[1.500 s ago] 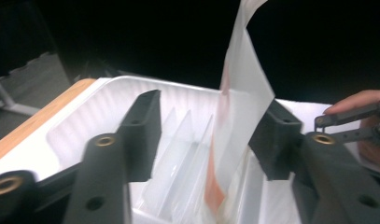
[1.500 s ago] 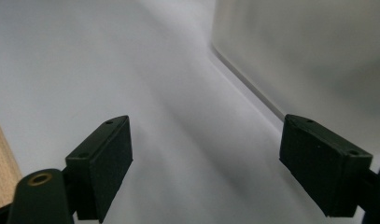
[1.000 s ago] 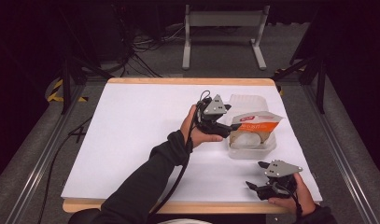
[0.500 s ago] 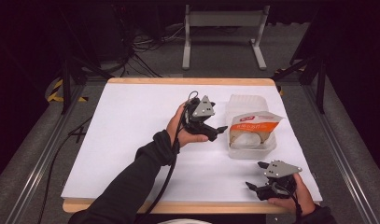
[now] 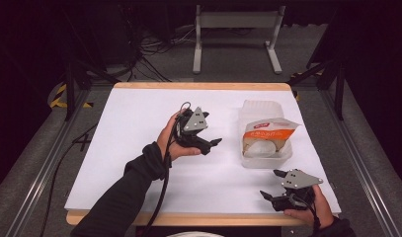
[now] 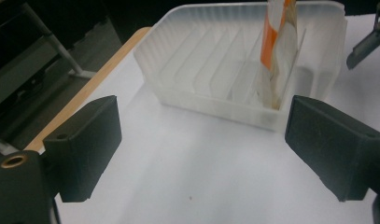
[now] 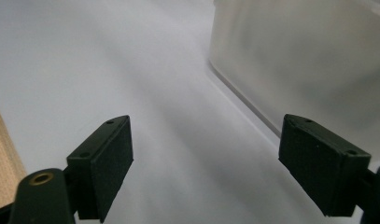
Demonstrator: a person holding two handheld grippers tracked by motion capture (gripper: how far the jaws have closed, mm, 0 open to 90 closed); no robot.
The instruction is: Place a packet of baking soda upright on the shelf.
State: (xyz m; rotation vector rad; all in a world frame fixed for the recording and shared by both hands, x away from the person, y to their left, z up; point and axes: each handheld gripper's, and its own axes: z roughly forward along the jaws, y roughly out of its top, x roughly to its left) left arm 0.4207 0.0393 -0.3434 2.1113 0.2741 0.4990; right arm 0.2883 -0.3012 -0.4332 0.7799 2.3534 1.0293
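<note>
Dark room, grey floor with cables and a pale metal stand point(image 5: 238, 34) at 12 o'clock beyond the white-covered worktop point(image 5: 139, 118) with a wooden edge. At about 3 o'clock on the worktop, a translucent ribbed plastic tray point(image 5: 265, 131), divided by thin walls into slots. In its near end, an orange-and-white food packet point(image 5: 267, 132), upright in a slot as seen from the left tool's view point(image 6: 276, 51), with something round and white just below it in the high view. Left tool point(image 5: 213, 143) near the centre, held off the surface in a hand point(image 5: 171, 143), jaws spread wide, nothing between them, aimed toward the tray, apart from it. Right tool point(image 5: 271, 185) at about 5 o'clock near the front edge, gripped by the other hand point(image 5: 307, 210), jaws likewise wide apart and empty; tray wall blurred close ahead at upper right in its own view.
</note>
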